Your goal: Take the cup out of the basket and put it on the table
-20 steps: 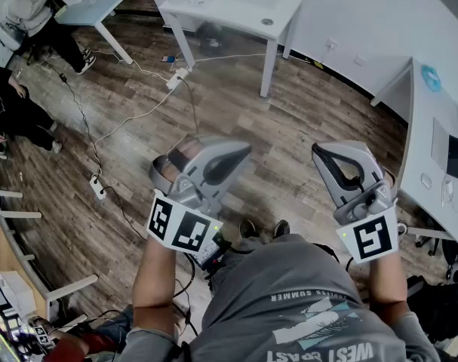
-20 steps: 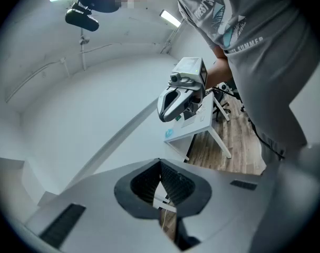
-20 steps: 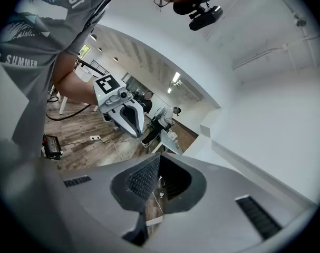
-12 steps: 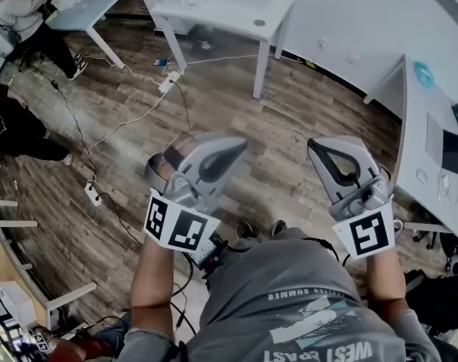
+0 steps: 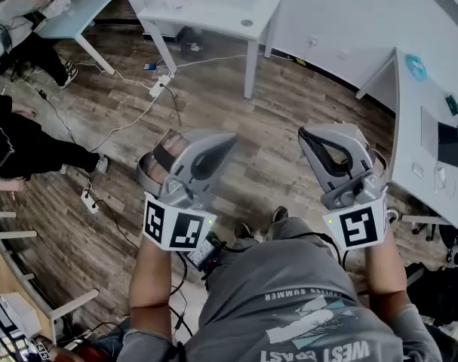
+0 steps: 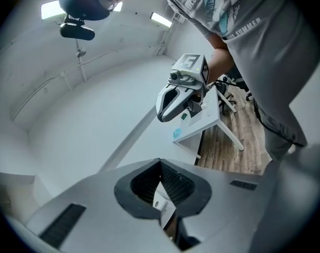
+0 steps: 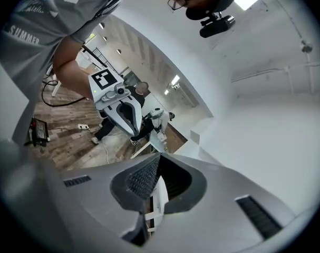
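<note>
No cup and no basket show in any view. My left gripper [image 5: 229,139] and right gripper [image 5: 305,134] are both held up at chest height over the wooden floor, side by side and apart. In the left gripper view the jaws [image 6: 161,165] meet at the tip with nothing between them, and the right gripper [image 6: 173,100] appears beyond them. In the right gripper view the jaws [image 7: 158,159] are likewise closed and empty, with the left gripper [image 7: 123,112] across from them.
A white table [image 5: 213,6] stands ahead and another white table [image 5: 428,127] with small items runs along the right. Cables and a power strip [image 5: 159,85] lie on the floor. A person in dark clothes [image 5: 17,145] is at the left. My shoes [image 5: 278,216] show below the grippers.
The head view has drifted, so the tables and floor slid toward the upper left. Both grippers stay shut and shifted slightly up and left in the picture. The person at the left moved.
</note>
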Action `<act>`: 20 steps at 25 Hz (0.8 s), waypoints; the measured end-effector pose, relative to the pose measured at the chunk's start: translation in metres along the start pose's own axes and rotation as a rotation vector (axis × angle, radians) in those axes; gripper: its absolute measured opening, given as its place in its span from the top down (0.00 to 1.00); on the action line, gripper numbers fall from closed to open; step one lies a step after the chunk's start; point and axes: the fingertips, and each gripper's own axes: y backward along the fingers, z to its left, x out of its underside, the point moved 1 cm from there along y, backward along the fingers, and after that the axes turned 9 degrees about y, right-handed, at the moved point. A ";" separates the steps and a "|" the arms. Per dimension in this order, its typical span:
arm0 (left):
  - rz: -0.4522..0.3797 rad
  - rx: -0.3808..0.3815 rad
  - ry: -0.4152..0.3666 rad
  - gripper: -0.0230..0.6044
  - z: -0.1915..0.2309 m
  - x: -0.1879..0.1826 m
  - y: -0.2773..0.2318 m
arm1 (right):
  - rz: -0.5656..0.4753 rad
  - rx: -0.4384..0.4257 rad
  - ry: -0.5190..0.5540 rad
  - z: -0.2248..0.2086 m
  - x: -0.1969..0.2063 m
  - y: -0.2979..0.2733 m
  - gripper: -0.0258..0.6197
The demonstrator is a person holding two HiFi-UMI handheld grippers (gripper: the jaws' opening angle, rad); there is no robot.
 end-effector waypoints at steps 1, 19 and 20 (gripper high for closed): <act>0.001 0.002 -0.002 0.95 0.000 -0.001 -0.006 | 0.002 0.001 0.006 -0.003 0.005 -0.001 0.94; 0.098 -0.020 -0.023 0.95 0.010 -0.033 -0.159 | -0.063 0.021 0.005 -0.081 0.140 0.019 0.94; 0.104 -0.023 -0.026 0.95 0.010 -0.035 -0.166 | -0.071 0.023 0.004 -0.085 0.146 0.021 0.94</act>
